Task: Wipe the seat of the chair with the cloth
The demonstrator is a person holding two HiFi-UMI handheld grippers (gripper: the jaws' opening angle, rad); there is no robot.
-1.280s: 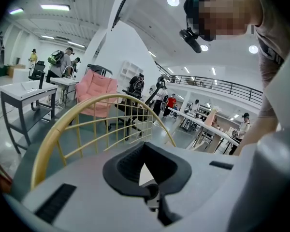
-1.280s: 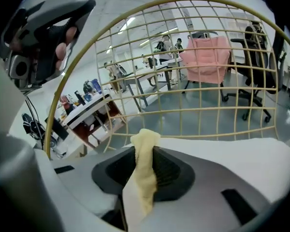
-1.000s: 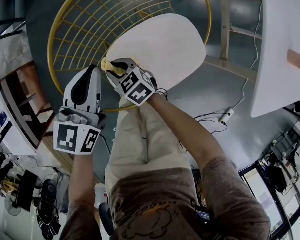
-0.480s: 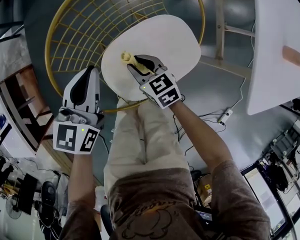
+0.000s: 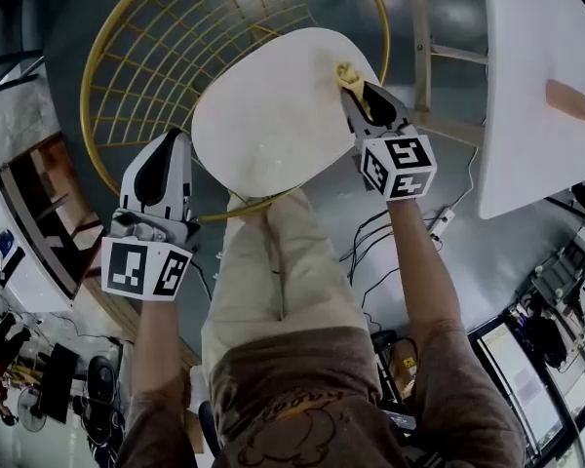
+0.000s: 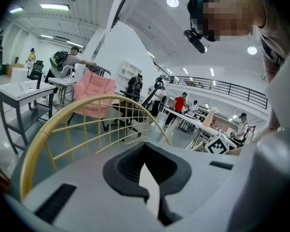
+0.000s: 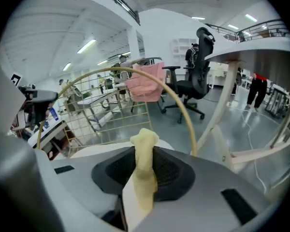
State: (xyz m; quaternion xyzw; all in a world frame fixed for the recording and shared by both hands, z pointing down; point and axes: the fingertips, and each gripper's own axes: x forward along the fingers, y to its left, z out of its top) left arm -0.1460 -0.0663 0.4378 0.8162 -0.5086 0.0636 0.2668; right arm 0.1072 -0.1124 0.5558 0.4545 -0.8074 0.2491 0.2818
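Wiping the far right edge of the chair seat (image 5: pixel 263 115), yellow cloth (image 5: pixel 347 72) clenched in the right gripper (image 5: pixel 356 91). Press flat, sweep left in overlapping strokes; keep the closed, empty left gripper (image 5: pixel 168 144) clear

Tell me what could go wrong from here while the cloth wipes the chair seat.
1. The cloth sits at the far right edge of the seat, so a stroke that way may run off it and knock the right gripper against the yellow wire frame.
2. Only a small wad pokes past the fingers; they may scrape the seat instead.
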